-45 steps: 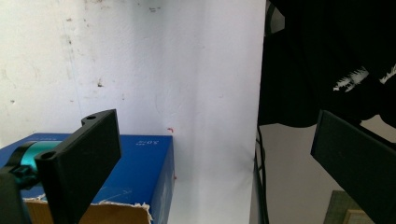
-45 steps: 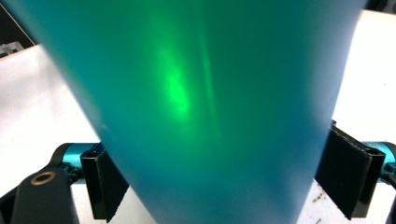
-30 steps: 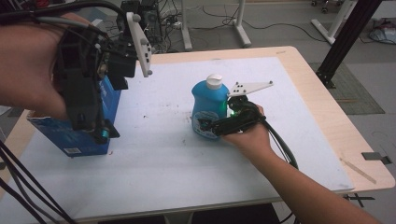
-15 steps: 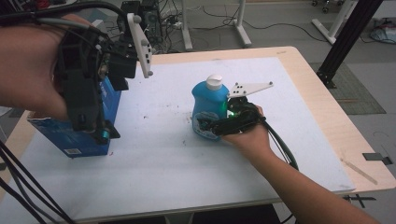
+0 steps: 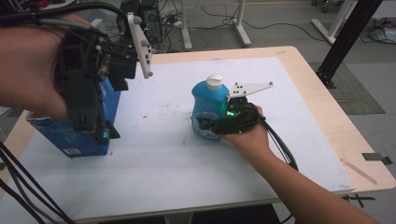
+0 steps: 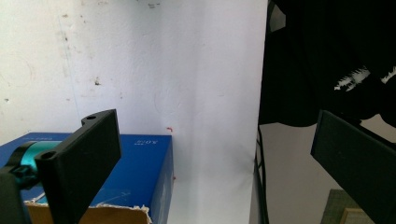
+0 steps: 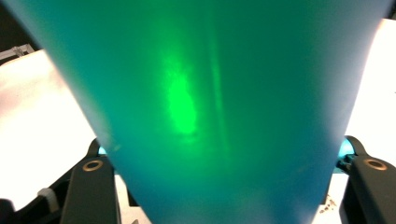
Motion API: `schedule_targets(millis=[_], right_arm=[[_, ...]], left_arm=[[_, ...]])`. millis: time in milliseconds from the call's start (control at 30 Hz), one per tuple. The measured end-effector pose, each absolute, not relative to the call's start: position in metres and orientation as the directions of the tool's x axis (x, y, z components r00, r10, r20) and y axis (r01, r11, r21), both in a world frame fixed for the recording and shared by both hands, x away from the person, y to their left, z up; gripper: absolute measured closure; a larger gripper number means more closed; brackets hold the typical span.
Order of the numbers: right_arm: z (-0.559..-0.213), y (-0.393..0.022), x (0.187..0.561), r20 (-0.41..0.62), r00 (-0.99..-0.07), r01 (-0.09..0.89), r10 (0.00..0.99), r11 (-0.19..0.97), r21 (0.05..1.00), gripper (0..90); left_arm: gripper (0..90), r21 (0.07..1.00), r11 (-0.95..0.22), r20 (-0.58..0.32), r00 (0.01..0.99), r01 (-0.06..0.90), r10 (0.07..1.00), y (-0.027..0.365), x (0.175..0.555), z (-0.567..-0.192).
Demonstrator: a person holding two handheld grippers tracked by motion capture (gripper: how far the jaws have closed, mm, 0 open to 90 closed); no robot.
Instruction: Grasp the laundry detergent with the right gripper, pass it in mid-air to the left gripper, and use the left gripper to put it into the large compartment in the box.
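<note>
High view: my right gripper point(image 5: 210, 125) lies level on the white surface point(image 5: 177, 158), its 2 jaws set either side of the lower body of the blue bottle point(image 5: 208, 105). The bottle stands upright near the middle of the surface, its white cap point(image 5: 214, 81) on top. The jaws have just been closing, with the bottle between them.

Right gripper view: the bottle's blue-green wall point(image 7: 201, 93) rises directly ahead, with 1 jaw at each lower corner, both tight against its sides; I read this as a grasp on the bottle. A green glow reflects off the plastic.

High view, left side: my left gripper point(image 5: 100, 135) hangs pointing down, held in the left hand point(image 5: 28, 70), in front of the blue box point(image 5: 70, 140), which stands on the surface near its left edge, well apart from the bottle.

Left gripper view: the 2 jaws stand wide apart, released, with nothing between them; below them I see the box top point(image 6: 140, 172) with its torn cardboard edge, and the white surface point(image 6: 187, 70) beyond.
</note>
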State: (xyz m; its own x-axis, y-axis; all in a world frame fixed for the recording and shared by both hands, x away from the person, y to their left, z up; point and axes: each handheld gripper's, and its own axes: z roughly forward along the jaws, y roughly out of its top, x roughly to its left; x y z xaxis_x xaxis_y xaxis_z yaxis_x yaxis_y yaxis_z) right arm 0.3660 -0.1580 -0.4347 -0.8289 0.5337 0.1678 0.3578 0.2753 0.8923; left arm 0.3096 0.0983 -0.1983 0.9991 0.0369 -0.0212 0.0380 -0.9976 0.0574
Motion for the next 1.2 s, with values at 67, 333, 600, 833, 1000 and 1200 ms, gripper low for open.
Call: schedule_targets(millis=[67,333,600,833,1000,1200], right_arm=[[-0.435,-0.158,0.366,0.169,-0.829,0.357,0.532,0.273,0.893,35.5],[-0.434,-0.158,0.366,0.160,-0.828,0.347,0.537,0.267,0.899,40.8],[-0.432,-0.157,0.363,0.100,-0.838,0.303,0.537,0.306,0.902,44.7],[-0.428,-0.155,0.360,0.096,-0.852,0.299,0.515,0.327,0.897,45.1],[-0.418,-0.153,0.354,0.091,-0.870,0.276,0.485,0.326,0.904,45.2],[-0.396,-0.147,0.343,0.075,-0.909,0.231,0.411,0.343,0.910,45.1]], left_arm=[[1.7,0.057,-0.998,-0.021,0.999,0.038,0.037,0.098,0.310,-0.198],[1.7,0.061,-0.997,-0.022,0.999,0.041,0.039,0.099,0.309,-0.199],[1.7,0.055,-0.998,-0.023,0.999,0.036,0.035,0.098,0.310,-0.199],[1.7,0.056,-0.998,-0.019,0.999,0.030,0.029,0.095,0.310,-0.199],[1.7,0.051,-0.998,-0.018,0.999,0.028,0.027,0.092,0.311,-0.199],[1.7,0.035,-0.999,-0.015,0.999,0.029,0.029,0.083,0.316,-0.202]])
